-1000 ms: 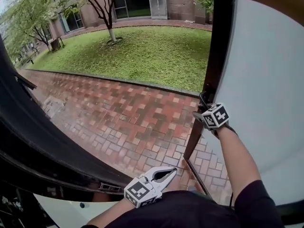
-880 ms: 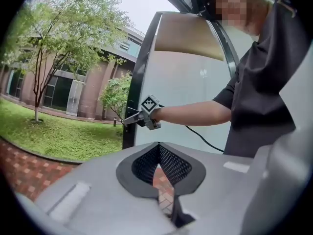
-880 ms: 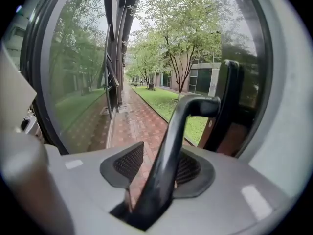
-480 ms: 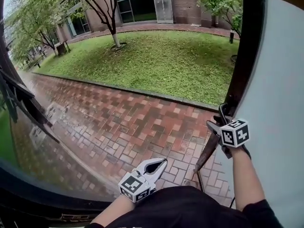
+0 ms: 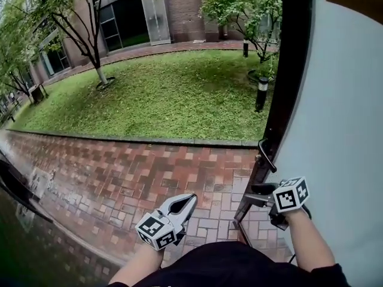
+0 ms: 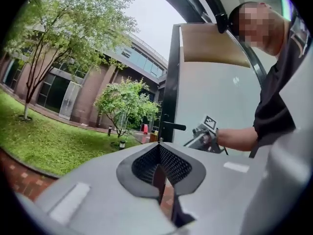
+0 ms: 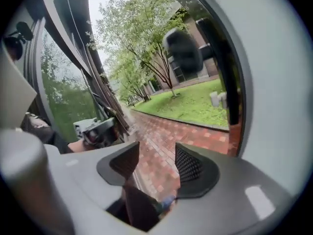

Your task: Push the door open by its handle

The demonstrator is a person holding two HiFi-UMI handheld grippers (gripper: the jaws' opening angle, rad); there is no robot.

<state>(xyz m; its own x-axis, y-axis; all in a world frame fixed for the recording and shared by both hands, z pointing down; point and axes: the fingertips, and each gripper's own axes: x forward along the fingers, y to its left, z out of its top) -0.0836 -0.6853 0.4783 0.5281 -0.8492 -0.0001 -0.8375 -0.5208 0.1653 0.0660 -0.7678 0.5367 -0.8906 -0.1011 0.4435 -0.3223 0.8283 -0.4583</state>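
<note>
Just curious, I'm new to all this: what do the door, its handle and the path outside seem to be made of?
Door: pale, smooth, matt panel, perhaps painted metal or frosted glass; the look leaves it open. Handle: slim dark lever with a slight sheen, probably metal. Path: red-brown brick pavers, glossy as if wet.

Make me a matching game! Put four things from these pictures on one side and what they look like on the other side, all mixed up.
1 left claw
2 right claw
3 door handle
4 grass

A green
B open, nothing in it
C shut
D black

Pairs: 1-C, 2-B, 3-D, 4-A.
The right claw's jaws have just been opening.
</note>
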